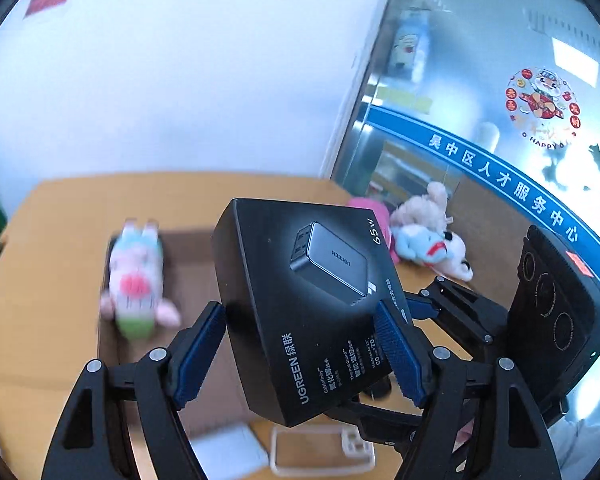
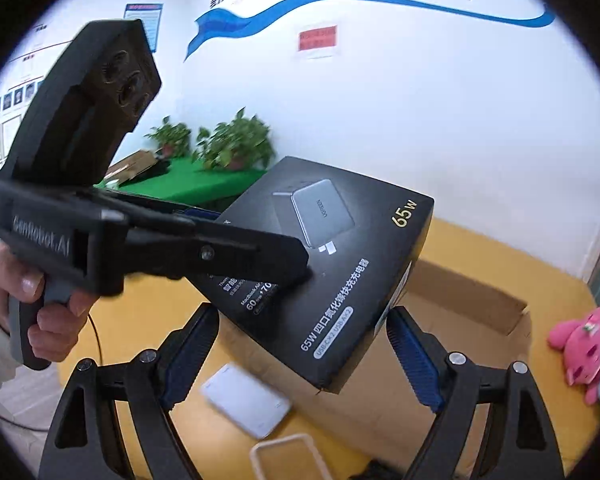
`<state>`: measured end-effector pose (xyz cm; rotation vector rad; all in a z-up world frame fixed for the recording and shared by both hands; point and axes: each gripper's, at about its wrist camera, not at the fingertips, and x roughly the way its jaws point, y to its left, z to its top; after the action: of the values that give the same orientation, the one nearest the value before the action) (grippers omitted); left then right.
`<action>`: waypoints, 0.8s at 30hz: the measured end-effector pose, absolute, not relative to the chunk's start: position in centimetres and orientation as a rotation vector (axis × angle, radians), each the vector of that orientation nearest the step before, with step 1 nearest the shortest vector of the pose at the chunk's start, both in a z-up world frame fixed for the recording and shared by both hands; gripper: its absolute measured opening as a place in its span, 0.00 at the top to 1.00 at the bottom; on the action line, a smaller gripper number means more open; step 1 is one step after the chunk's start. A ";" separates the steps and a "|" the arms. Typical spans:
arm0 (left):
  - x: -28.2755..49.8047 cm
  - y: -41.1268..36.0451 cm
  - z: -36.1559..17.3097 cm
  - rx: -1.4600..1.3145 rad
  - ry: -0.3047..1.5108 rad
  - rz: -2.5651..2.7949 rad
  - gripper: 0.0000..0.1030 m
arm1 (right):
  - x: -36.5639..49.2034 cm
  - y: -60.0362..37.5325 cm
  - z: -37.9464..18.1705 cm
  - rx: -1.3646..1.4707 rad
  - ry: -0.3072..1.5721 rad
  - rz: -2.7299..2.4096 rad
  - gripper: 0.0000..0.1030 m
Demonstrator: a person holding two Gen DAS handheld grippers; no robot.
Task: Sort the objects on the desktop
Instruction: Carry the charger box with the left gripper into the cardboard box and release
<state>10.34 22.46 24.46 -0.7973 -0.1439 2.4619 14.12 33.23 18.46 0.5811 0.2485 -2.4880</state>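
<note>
Gripping tilted charger box point(image 1: 316, 304) aloft

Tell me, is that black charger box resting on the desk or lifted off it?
Lifted and tilted. The UGREEN charger box hangs above the cardboard box, gripped by the left gripper; the right gripper flanks one corner, jaws open.

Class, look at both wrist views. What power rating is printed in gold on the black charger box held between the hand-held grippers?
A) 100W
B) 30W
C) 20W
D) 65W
D: "65W" is printed in gold on the top face of the black charger box, readable in both wrist views.
</note>
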 end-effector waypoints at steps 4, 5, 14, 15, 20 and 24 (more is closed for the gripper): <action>5.4 23.4 27.6 -0.736 -0.173 2.424 0.28 | 10.9 34.9 21.9 0.542 0.240 -2.555 0.16; 4.4 23.6 28.2 -0.723 -0.169 2.425 0.27 | 9.9 35.3 22.9 0.531 0.239 -2.570 0.16; -5.7 24.6 29.7 -0.777 -0.174 2.460 0.27 | 0.2 37.0 25.6 0.602 0.201 -2.545 0.16; -6.8 24.6 29.3 -0.802 -0.178 2.459 0.27 | -0.9 37.2 25.3 0.620 0.193 -2.530 0.16; -12.9 24.8 24.4 -1.003 -0.230 2.431 0.27 | -7.6 37.4 21.2 0.767 0.169 -2.461 0.16; -16.4 25.1 19.0 -1.179 -0.236 2.395 0.28 | -11.7 37.4 15.6 0.908 0.133 -2.396 0.16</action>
<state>-16.43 25.07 18.98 -1.1794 -0.2356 2.3950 -11.73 37.43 15.60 0.9077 0.1329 -2.3963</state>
